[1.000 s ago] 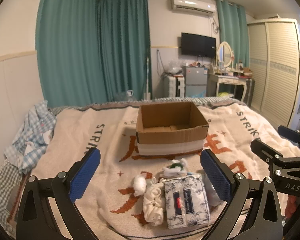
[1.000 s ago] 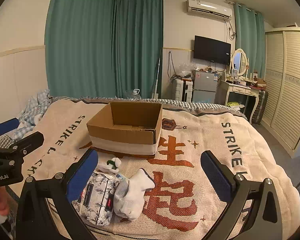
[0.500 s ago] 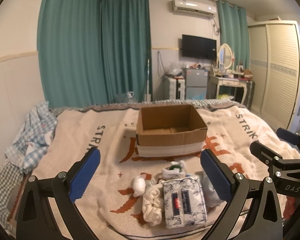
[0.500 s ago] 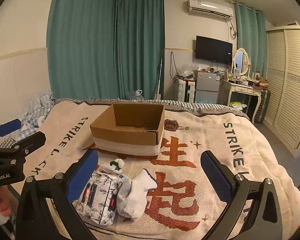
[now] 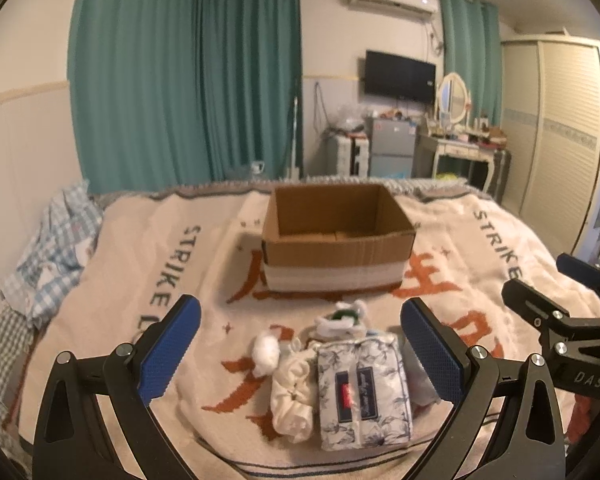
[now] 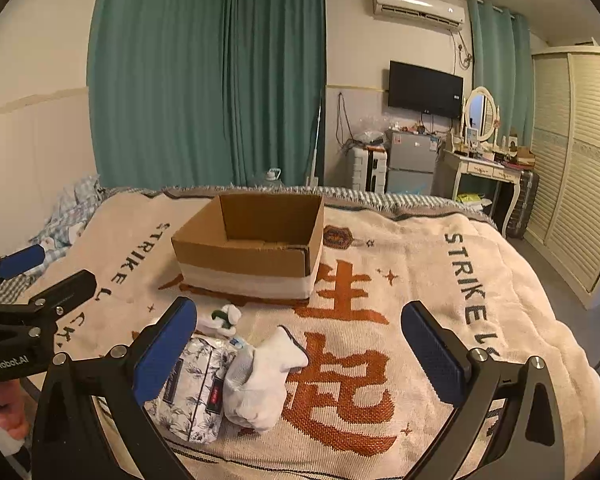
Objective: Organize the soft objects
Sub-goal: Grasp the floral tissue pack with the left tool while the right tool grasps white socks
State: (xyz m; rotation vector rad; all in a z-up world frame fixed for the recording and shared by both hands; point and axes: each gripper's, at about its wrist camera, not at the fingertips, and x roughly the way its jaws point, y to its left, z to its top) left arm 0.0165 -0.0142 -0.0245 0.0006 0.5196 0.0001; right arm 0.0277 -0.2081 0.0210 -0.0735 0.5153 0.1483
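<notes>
An open empty cardboard box (image 5: 336, 236) (image 6: 252, 244) stands mid-bed on a cream blanket. In front of it lies a cluster of soft things: a floral tissue pack (image 5: 362, 392) (image 6: 192, 392), a cream rolled cloth (image 5: 292, 396), a small white ball (image 5: 266, 350), a white-and-green piece (image 5: 342, 318) (image 6: 222, 316), and a white sock (image 6: 262, 376). My left gripper (image 5: 300, 356) is open above the cluster, holding nothing. My right gripper (image 6: 300, 356) is open just right of the sock, holding nothing.
A blue checked cloth (image 5: 56, 240) lies bunched at the bed's left edge. Beyond the bed's far end are green curtains (image 6: 208, 80), a small fridge (image 6: 410, 160), a dressing table (image 6: 484, 168) and a wardrobe (image 6: 576, 160) on the right.
Both grippers have shifted slightly; the box and cluster sit a little differently in each view. Both stay open and nothing was picked up.
</notes>
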